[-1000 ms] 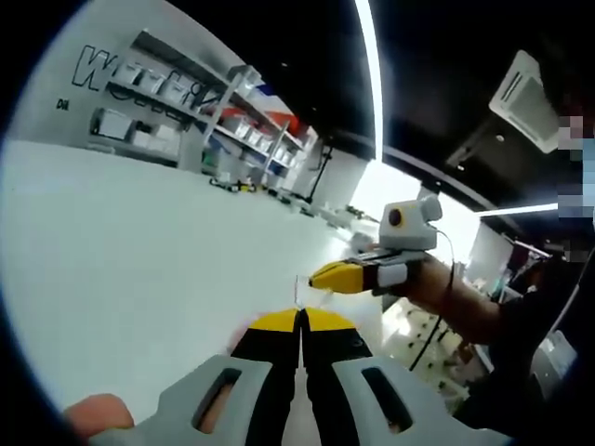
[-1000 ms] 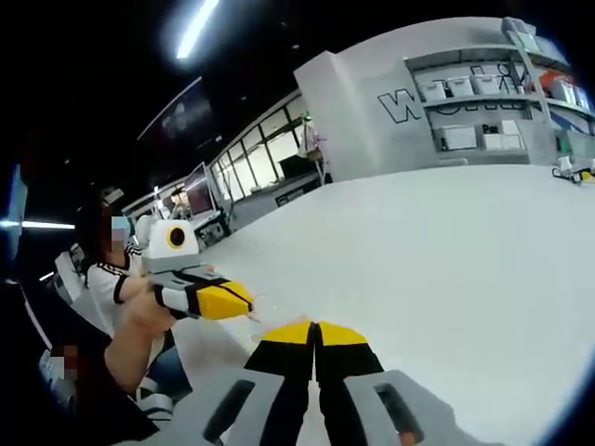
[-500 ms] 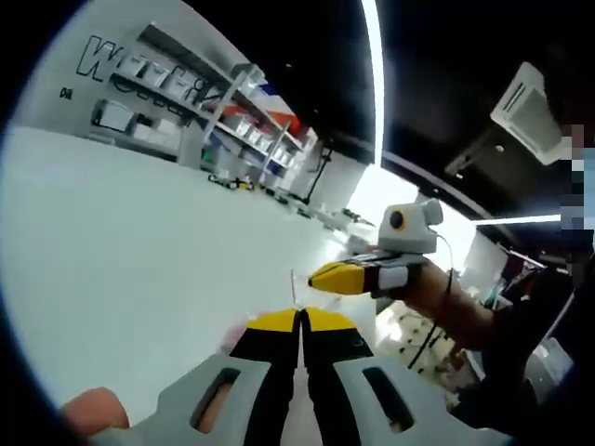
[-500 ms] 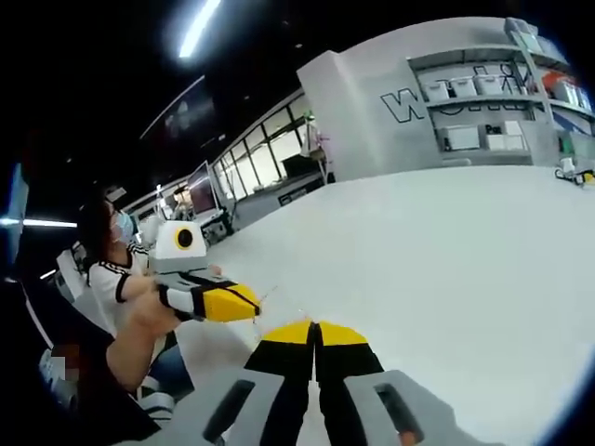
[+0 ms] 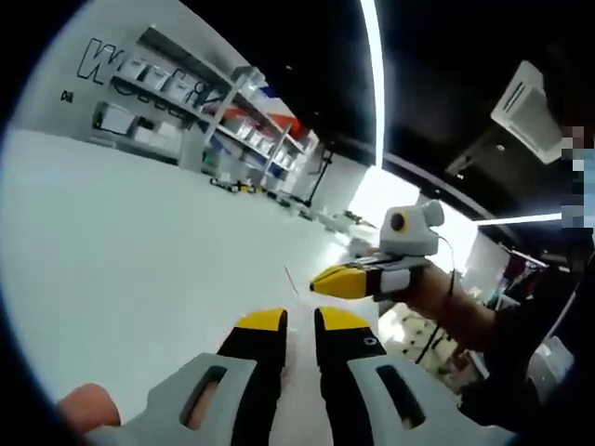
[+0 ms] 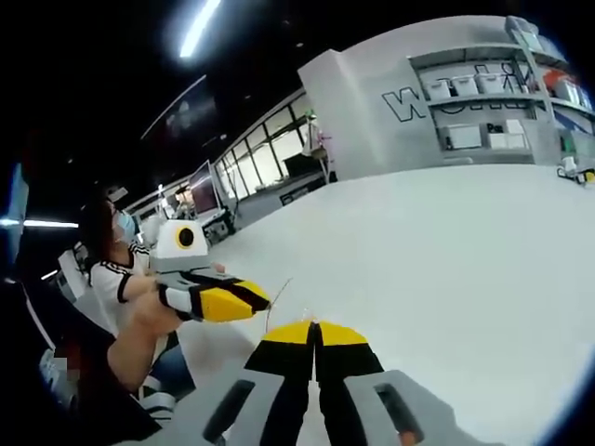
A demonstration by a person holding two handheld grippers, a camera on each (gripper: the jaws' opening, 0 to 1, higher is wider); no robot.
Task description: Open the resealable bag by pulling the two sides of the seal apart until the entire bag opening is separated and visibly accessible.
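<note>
Over a wide white table [image 5: 139, 232], a person holds two yellow-tipped grippers close together. In the left gripper view, the left gripper [image 5: 299, 321] has its jaws parted, a clear gap between the yellow tips, and nothing sits between them. A fingertip [image 5: 85, 407] shows at the lower left beside its grey handle. Just beyond, the right gripper [image 5: 325, 279] reaches in from the right, carried on a bare forearm [image 5: 456, 311]. A thin pale sliver, the edge of the clear bag [image 5: 291, 280], hangs in the air just left of its tip, near but apart from the left gripper's open jaws.

In the right gripper view, the right gripper [image 6: 314, 327] is clenched, its yellow tips pressed together. The bag [image 6: 272, 307] shows only as a faint curved line rising beside those tips; whether the jaws pinch it cannot be told. The left gripper [image 6: 249, 299] comes in from the left. Shelves [image 6: 483, 102] line the far wall.
</note>
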